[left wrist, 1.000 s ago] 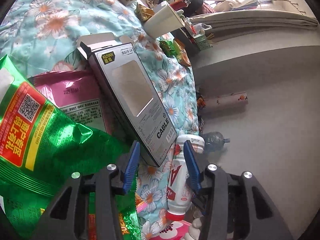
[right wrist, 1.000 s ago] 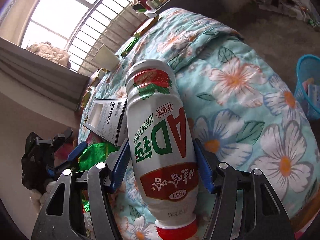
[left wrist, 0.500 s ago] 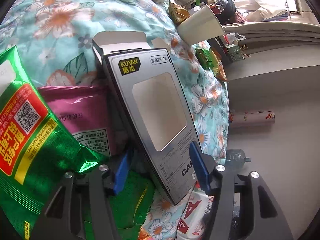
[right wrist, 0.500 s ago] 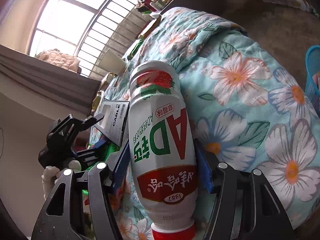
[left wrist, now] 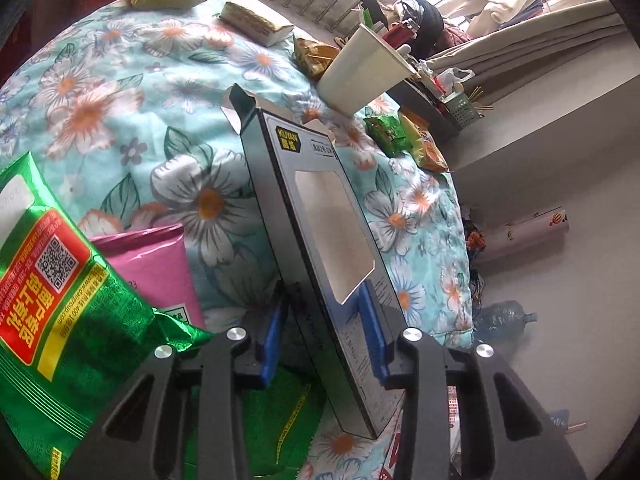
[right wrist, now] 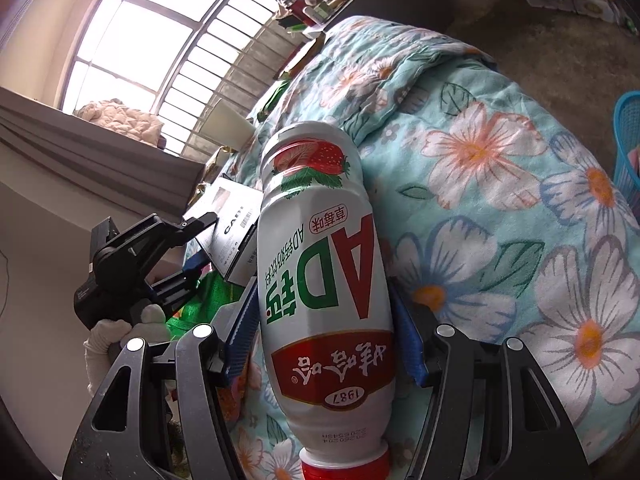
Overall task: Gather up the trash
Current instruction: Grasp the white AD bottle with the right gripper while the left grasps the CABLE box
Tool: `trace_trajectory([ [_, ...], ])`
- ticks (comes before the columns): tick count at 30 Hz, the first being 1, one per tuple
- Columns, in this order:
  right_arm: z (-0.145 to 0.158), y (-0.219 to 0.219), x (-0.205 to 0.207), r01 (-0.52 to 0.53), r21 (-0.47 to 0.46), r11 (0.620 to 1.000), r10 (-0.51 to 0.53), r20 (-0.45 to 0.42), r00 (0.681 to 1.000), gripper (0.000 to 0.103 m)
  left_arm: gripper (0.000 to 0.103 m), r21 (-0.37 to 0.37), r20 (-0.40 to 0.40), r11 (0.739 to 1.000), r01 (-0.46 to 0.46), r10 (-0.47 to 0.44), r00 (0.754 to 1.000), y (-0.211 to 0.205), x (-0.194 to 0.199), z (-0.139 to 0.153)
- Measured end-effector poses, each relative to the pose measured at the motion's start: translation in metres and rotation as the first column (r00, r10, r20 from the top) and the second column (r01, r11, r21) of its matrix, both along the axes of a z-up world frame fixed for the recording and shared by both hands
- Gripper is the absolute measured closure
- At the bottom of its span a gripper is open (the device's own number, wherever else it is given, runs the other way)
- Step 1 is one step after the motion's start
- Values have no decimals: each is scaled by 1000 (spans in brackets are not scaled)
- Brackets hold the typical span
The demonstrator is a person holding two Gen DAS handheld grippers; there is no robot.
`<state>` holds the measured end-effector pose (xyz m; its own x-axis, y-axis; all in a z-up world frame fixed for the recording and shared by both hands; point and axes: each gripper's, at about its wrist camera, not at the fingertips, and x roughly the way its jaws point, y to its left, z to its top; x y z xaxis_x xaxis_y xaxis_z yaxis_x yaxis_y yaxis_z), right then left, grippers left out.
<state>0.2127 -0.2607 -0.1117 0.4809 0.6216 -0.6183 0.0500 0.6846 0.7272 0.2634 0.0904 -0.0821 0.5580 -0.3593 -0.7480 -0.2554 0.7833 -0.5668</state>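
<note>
My left gripper [left wrist: 322, 326] has its blue pads on both sides of a grey cable box [left wrist: 320, 216] with a cut-out window, lying tilted on the floral quilt [left wrist: 120, 120]; the pads press its edges. A green snack bag [left wrist: 52, 312] and a pink packet [left wrist: 160, 268] lie at the left. My right gripper [right wrist: 324, 332] is shut on a white AD milk bottle [right wrist: 324, 276], red cap toward the camera. The left gripper [right wrist: 188, 252] and the cable box [right wrist: 232, 220] also show in the right wrist view.
A white paper cup [left wrist: 360, 68], snack packets [left wrist: 388, 132] and a wrapped bar [left wrist: 252, 20] lie farther along the bed. A water jug [left wrist: 500, 320] and a paper roll [left wrist: 524, 232] lie on the floor. A blue basket [right wrist: 626, 140] stands at the right.
My left gripper moved forward over the cable box, which now sits between its pads. My right gripper kept hold of the bottle and shifted only slightly.
</note>
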Motion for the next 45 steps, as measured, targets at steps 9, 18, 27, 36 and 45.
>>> trace_trajectory([
  [9, 1, 3, 0, 14, -2, 1000, -14, -3, 1000, 47, 81, 125, 145, 986, 110, -128, 981, -20, -22, 54],
  [18, 13, -21, -15, 48, -32, 998, -49, -18, 999, 47, 81, 246, 139, 903, 352, -392, 909, -54, -75, 95],
  [27, 8, -59, -40, 130, -6, 991, -130, -44, 991, 47, 80, 306, -27, 793, 527, -546, 837, -114, -90, 36],
  [36, 12, -55, -36, 112, -43, 993, -114, -44, 992, 46, 68, 257, -9, 785, 564, -582, 813, -132, -102, 17],
  [45, 16, -62, -43, 90, -20, 996, -91, -49, 995, 47, 78, 374, -18, 737, 564, -602, 798, -143, -119, 13],
])
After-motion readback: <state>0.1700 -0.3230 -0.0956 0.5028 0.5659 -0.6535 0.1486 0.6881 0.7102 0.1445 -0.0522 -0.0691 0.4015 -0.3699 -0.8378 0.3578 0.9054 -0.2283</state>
